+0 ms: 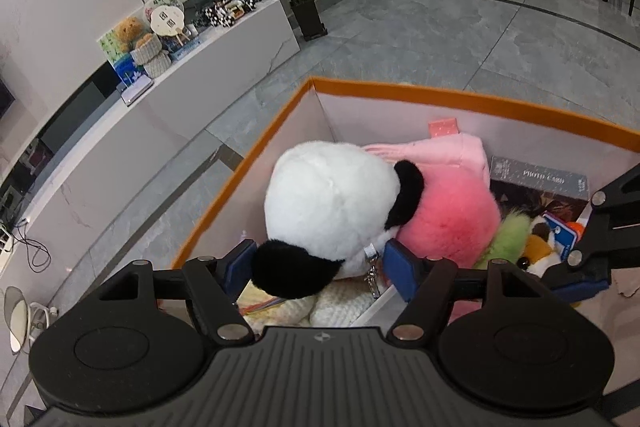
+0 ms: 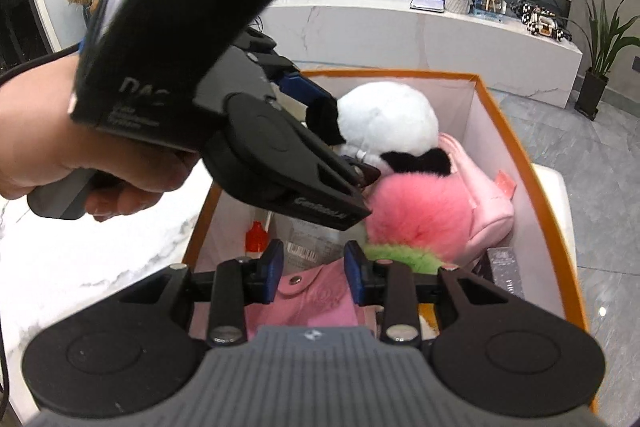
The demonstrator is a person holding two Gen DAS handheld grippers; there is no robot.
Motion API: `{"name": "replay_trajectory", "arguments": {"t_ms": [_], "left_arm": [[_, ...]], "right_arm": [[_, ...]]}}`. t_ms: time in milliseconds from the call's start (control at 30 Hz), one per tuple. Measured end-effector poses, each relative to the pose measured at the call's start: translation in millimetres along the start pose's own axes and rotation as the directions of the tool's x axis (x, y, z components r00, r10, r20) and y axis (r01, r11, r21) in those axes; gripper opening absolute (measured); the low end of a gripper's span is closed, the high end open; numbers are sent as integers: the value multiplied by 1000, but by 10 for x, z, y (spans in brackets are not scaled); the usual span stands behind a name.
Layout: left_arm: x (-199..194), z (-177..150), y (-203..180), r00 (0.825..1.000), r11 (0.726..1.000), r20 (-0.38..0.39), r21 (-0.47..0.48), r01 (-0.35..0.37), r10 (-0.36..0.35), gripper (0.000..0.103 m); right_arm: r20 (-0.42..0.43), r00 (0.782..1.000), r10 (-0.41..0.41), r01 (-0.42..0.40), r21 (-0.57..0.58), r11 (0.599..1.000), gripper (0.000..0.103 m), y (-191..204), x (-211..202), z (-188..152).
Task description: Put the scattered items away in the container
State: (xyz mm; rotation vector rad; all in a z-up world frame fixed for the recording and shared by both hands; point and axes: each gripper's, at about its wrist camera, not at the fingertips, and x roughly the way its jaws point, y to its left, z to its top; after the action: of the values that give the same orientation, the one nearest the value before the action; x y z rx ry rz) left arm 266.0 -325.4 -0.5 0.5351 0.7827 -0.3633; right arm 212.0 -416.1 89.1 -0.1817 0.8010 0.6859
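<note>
1. The left gripper (image 1: 318, 269) hung over the orange-rimmed box (image 1: 472, 99), its jaws spread with the panda toy (image 1: 332, 203) between them. The blue pads (image 1: 402, 269) sat close to the toy's black paw and metal clasp (image 1: 372, 273), but whether they pressed it I could not tell; it looked let go or nearly so.
2. The panda toy lay inside the box, on top of the pink fluffy toy (image 1: 448, 215) and pink pouch (image 1: 452, 151), and so rode high near the rim. If the gripper pulled back with the clasp or fur caught on a pad, the toy could have been dragged out again.
3. Perched on soft things, it might also have rolled toward the near wall.
4. The right gripper (image 2: 314, 267) had its jaws apart, holding nothing, just above a pink buttoned cloth (image 2: 316, 297) in the box.
5. Both grippers crowded the same opening; they risked knocking together, or nudging the box off the white surface (image 2: 100, 259).
</note>
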Motion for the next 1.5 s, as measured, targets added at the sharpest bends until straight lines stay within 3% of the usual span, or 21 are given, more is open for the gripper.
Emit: {"name": "replay_trajectory", "arguments": {"t_ms": [233,533,733,933,1033,1133,1267,1333,1500], "left_arm": [[-259,81,21,999,1000,35,-14,-22,23,88],[-671,127,91,993,997,107,-55,-45,51,88],[-1102,111,122,974,989,212,-139,-56,84,88],[-1505,-13,96,937,969,325,-243,-47,127,91],[-1629,-27,99,941,956,317,-293,-24,121,100],[-1731,-48,94,944,939,306,-344,-8,120,101],[-1826,-103,54,948,928,299,-373,8,112,101],[-1863,-150,18,946,922,300,-387,3,123,101],[-1878,-302,-96,955,906,250,-422,-39,157,101]], "right_arm": [[28,1000,-11,11,2,1000,36,-19,-106,63],[103,993,-65,60,45,997,40,-83,-387,106],[157,983,-98,90,59,994,40,-80,-575,116],[203,970,-136,127,59,990,46,14,-845,87],[228,962,-153,143,57,988,52,83,-969,57],[252,951,-181,169,66,983,63,147,-1070,24],[270,941,-206,194,74,978,67,225,-1163,-30],[277,938,-209,196,72,978,73,262,-1192,-60],[270,938,-216,201,84,976,77,300,-1202,-150]]}}
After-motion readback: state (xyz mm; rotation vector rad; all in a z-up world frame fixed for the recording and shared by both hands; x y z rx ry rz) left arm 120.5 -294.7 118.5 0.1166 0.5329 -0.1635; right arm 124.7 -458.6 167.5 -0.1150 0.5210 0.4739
